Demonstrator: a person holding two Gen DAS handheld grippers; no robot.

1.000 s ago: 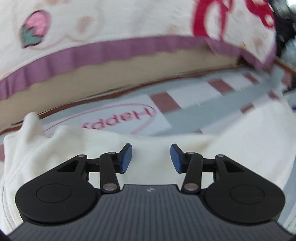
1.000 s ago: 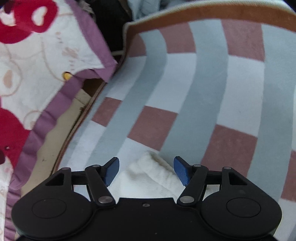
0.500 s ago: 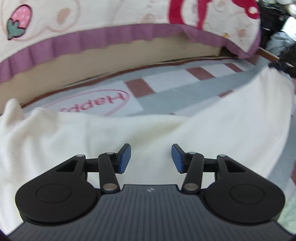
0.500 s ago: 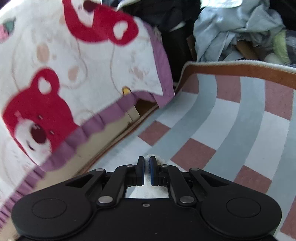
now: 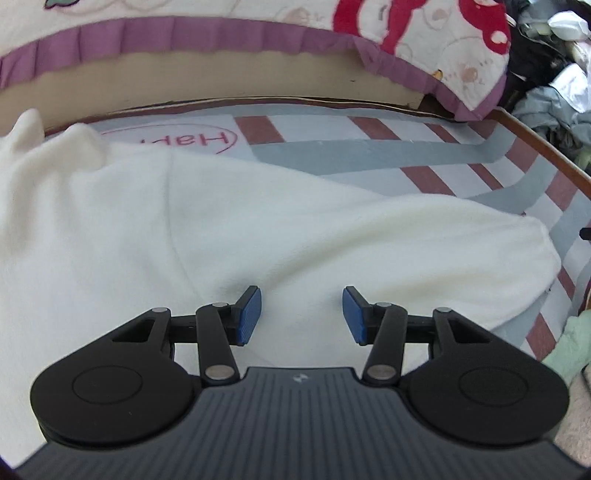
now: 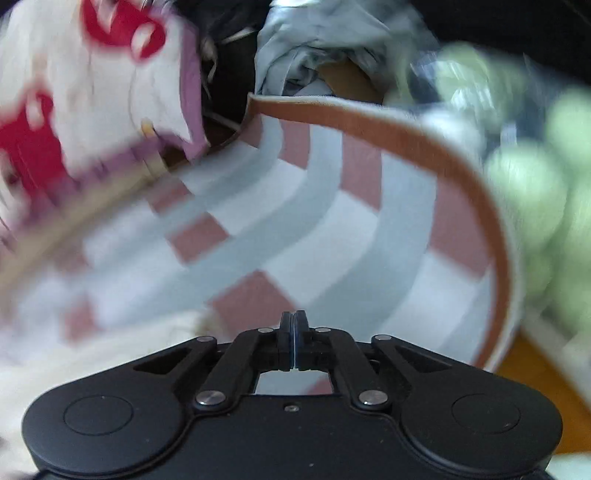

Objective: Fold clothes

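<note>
A cream fleece garment [image 5: 258, 229] lies spread over the striped rug [image 5: 424, 155] and fills most of the left wrist view. My left gripper [image 5: 302, 314] hovers just above its near part, open, with nothing between the blue pads. In the blurred right wrist view, my right gripper [image 6: 293, 319] is shut above the rug [image 6: 332, 236]. No cloth shows between its pads. The garment [image 6: 110, 354] lies to the lower left of it, with its edge close to the fingers.
A bed with a bear-print cover and purple frill [image 5: 221, 33] runs along the rug's far side. A heap of grey and pale green clothes [image 6: 524, 155] lies beyond the rug's brown border [image 6: 424, 140]. A light green cloth [image 5: 570, 347] sits at the right.
The garment has been pulled out flatter and wider across the rug. My right gripper, shut on the garment's white edge half a second ago, has swung right and now shows no cloth.
</note>
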